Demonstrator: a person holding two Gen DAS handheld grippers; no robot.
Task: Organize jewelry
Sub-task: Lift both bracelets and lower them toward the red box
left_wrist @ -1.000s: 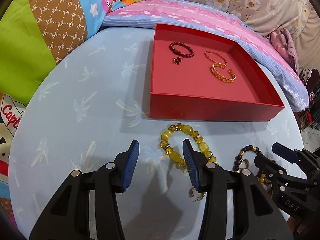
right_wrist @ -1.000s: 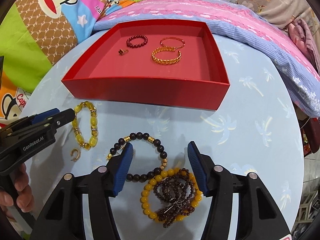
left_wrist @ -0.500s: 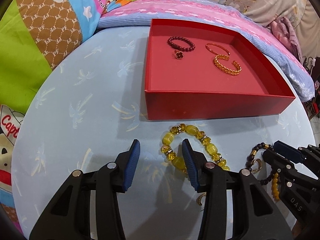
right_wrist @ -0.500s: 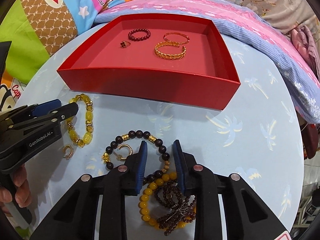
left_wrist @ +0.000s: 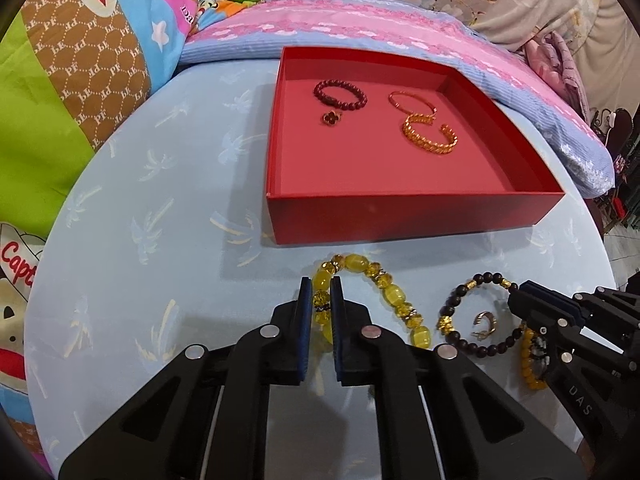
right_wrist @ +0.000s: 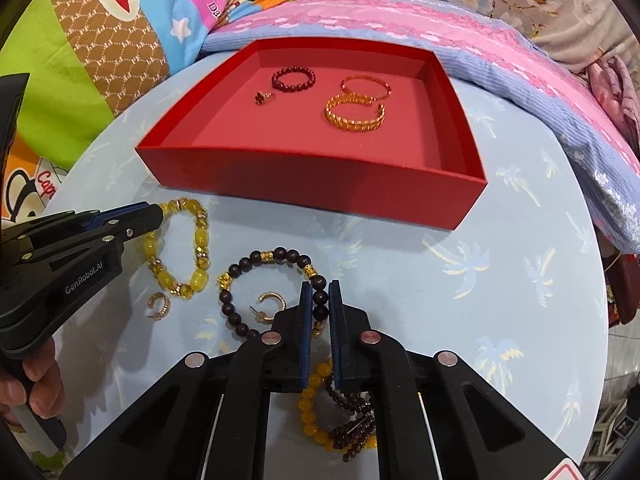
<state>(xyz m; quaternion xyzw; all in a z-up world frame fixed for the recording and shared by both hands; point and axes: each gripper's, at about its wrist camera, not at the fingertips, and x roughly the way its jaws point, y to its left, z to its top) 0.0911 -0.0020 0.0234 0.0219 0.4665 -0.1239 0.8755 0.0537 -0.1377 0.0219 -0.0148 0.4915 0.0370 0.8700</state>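
A red tray (left_wrist: 400,208) (right_wrist: 320,184) holds a dark red bead bracelet (left_wrist: 340,95), a small red clover charm (left_wrist: 331,117), a thin gold bangle (left_wrist: 412,102) and a gold chain cuff (left_wrist: 430,138). My left gripper (left_wrist: 321,304) is shut on the yellow bead bracelet (left_wrist: 394,294) (right_wrist: 200,240) on the table. My right gripper (right_wrist: 320,304) is shut on the black bead bracelet (right_wrist: 256,264) (left_wrist: 460,308). Gold hoop earrings (right_wrist: 272,304) (right_wrist: 160,306) lie nearby. A small yellow bracelet (right_wrist: 312,400) and dark beads (right_wrist: 352,420) lie under the right gripper.
The round table (left_wrist: 160,240) has a light blue palm-print cloth. Colourful cushions (left_wrist: 80,80) and a pink and blue blanket (left_wrist: 360,20) border its far side. The person's hand (right_wrist: 36,384) holds the left gripper.
Both grippers have closed: the left on the yellow bead bracelet, the right on the black bead bracelet. Both have moved a little forward.
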